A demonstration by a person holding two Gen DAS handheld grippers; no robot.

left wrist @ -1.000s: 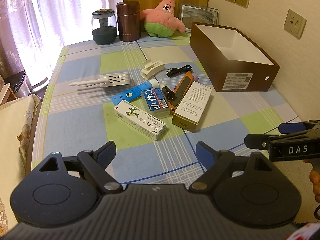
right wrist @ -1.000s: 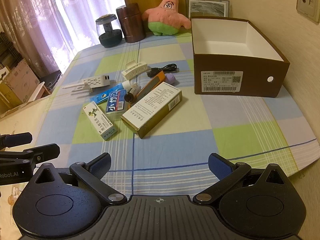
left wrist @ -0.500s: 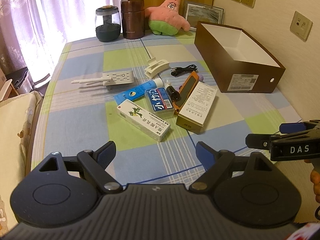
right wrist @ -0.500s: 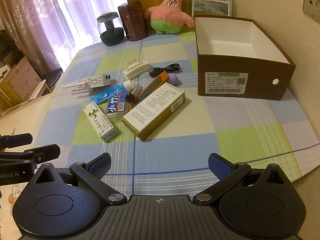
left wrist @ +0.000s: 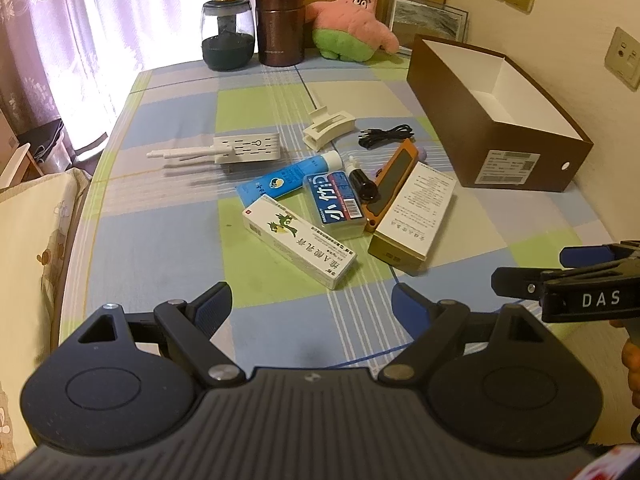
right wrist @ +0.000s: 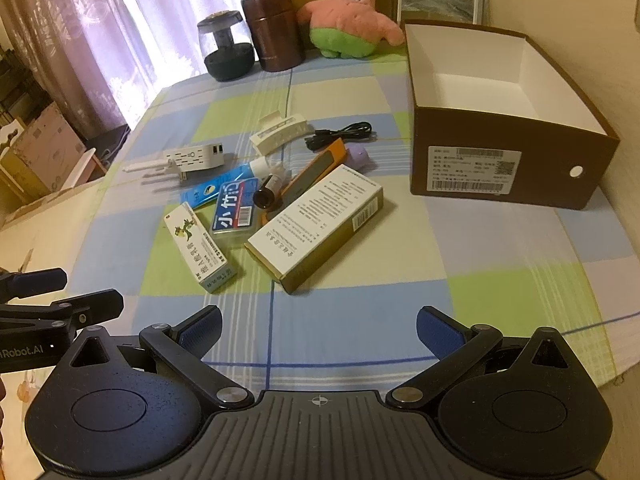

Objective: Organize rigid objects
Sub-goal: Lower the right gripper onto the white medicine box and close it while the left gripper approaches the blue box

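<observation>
The open brown box (right wrist: 508, 152) sits empty on the checked tablecloth (right wrist: 360, 320). Left of the box lies the tan carton (right wrist: 316, 228), then the white-green carton (right wrist: 200, 248) and blue pack (right wrist: 234, 210). My left gripper (left wrist: 312, 304) and right gripper (right wrist: 318, 324) gape wide, holding nothing.

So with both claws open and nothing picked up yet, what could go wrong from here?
1. The items lie packed together: lifting the gold box may drag the orange case leaning against it.
2. The small dark bottle lies on its side and could roll.
3. The black cable could snag on neighbouring items.
</observation>
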